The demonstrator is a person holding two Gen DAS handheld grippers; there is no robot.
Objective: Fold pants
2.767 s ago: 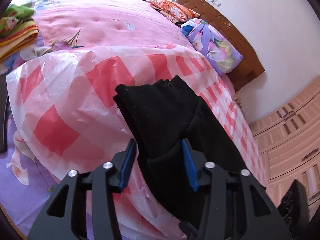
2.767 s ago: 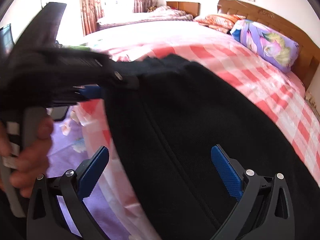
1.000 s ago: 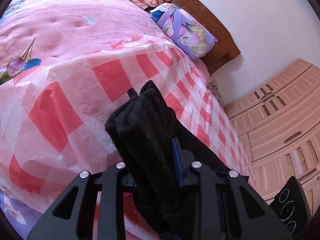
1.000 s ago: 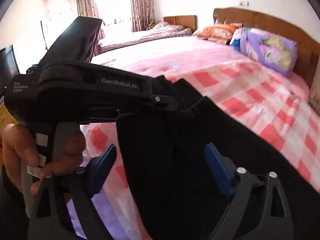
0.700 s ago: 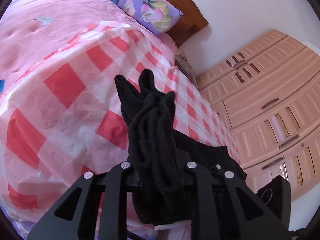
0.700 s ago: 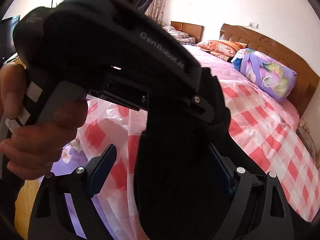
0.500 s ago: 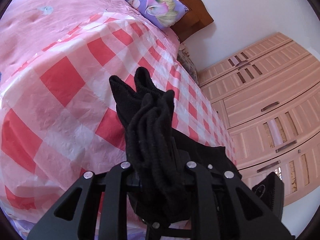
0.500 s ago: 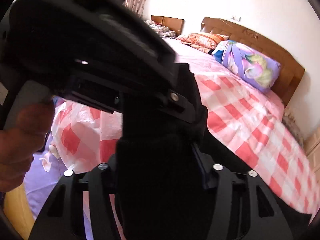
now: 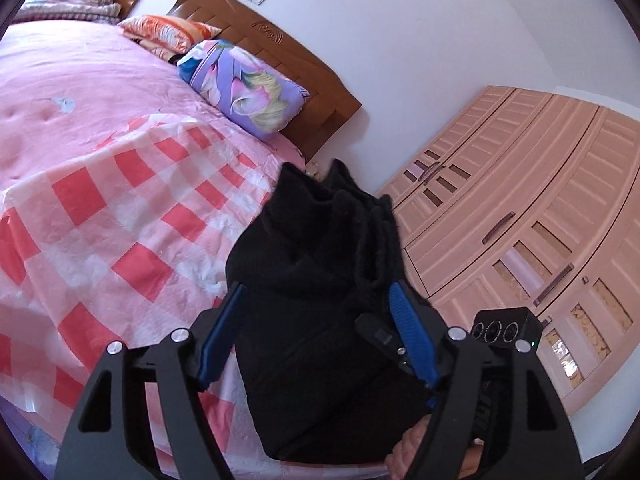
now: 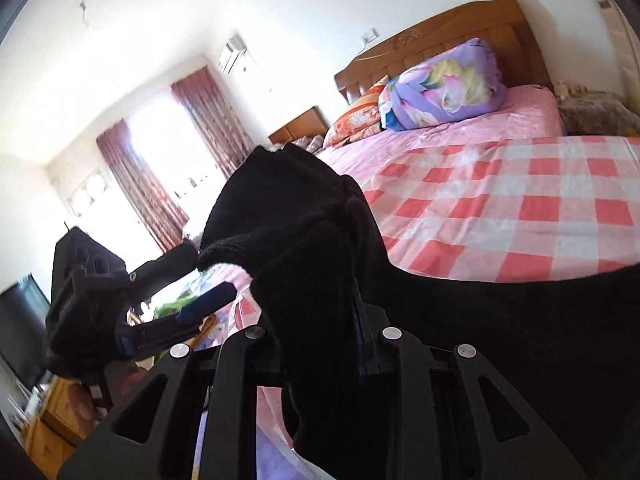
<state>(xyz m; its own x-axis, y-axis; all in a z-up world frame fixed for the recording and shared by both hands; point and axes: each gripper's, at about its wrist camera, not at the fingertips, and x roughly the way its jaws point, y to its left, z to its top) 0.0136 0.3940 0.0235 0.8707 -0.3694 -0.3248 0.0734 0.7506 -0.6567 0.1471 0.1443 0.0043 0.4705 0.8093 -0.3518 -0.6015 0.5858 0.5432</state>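
**Black pants bunched between my two grippers over the bed**

I'm in a bedroom, over a bed [image 9: 80, 92] in pink sheets with a red-and-white checked plastic cover [image 9: 120, 216] spread across the near end. The pants [image 9: 320, 264] are black and thick, gathered into a lumpy bundle raised above that cover, with the rest of the fabric trailing off to the lower right in my right wrist view. My right gripper [image 10: 320, 320] has just been closing and its jaws now pinch a thick fold of the pants [image 10: 304, 248]. My left gripper [image 9: 316, 332] has just been opening: its blue pads stand wide on either side of the bundle, which sits between them unclamped. Behind are a floral purple pillow [image 9: 244, 88], an orange pillow [image 9: 168, 32] and the wooden headboard [image 9: 276, 52]; a peach wardrobe [image 9: 520, 208] fills the right wall. Maroon curtains [image 10: 140, 184] flank a bright window.
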